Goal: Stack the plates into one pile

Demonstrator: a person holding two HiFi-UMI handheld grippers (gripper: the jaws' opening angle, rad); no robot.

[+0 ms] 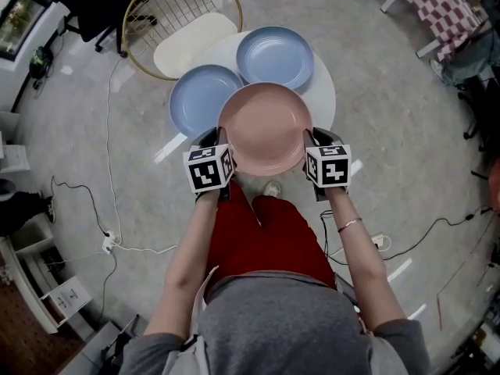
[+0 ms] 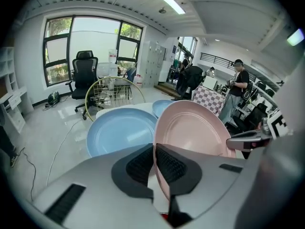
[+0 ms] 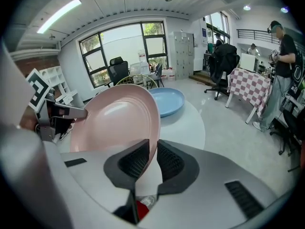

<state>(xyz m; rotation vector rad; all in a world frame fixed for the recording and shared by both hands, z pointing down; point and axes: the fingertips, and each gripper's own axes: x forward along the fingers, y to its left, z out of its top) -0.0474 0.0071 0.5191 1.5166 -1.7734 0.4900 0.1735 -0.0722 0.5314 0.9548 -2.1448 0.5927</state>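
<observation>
A pink plate [image 1: 266,127] hangs above the near edge of the round white table [image 1: 324,92], held between both grippers. My left gripper [image 1: 221,143] is shut on its left rim, and my right gripper [image 1: 310,143] is shut on its right rim. In the left gripper view the pink plate [image 2: 190,128] stands edge-on in the left gripper [image 2: 155,149]. In the right gripper view the rim of the pink plate [image 3: 114,123] sits in the right gripper [image 3: 151,147]. Two blue plates lie flat on the table, one at the left [image 1: 205,100] and one further back [image 1: 275,57].
A gold wire chair [image 1: 180,6] with a cream seat [image 1: 191,41] stands behind the table. Cables [image 1: 109,209] run over the floor at the left. A checkered table [image 1: 437,6] is at the far right. A person [image 2: 236,87] stands in the background.
</observation>
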